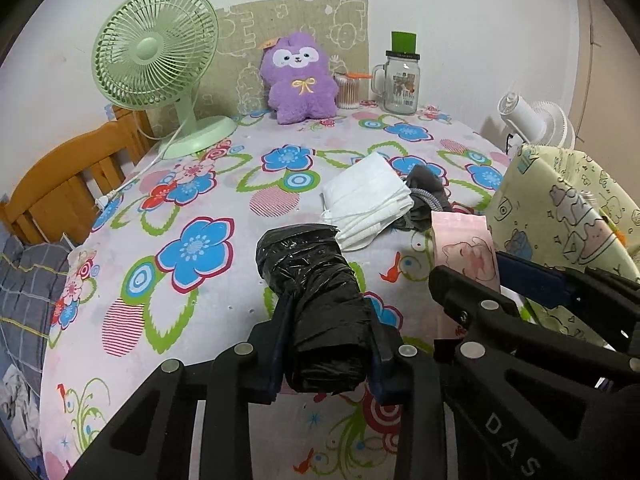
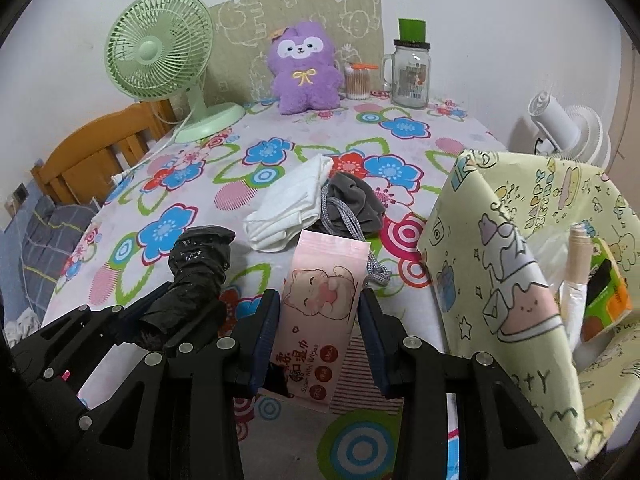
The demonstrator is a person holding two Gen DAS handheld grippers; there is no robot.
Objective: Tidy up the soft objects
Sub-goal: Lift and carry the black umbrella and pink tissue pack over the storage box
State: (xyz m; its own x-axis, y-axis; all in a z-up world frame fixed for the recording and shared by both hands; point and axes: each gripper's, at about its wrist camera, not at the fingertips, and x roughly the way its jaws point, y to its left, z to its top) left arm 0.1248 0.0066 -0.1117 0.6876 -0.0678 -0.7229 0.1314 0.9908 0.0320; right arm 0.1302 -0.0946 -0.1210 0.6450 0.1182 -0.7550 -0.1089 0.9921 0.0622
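The flowered surface [image 1: 168, 208] lies bare at left and centre, its near edge curving off toward a wooden chair [image 1: 60, 184]. The patterned bag [image 2: 500, 248] crowds the right edge. Both tongs tilt downward above the surface: the left tongs [image 1: 326, 354] clench a black plastic roll [image 1: 316, 304]; the right tongs [image 2: 320, 340] grasp a pink wipes pack [image 2: 320, 304]. A white cloth [image 2: 288, 204] and grey pouch [image 2: 356, 200] lie just beyond, touching.

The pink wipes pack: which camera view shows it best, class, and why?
The right wrist view: the pink wipes pack faces the camera between the right tool, cat picture and label readable. The left wrist view shows only its upper part, behind that tool.
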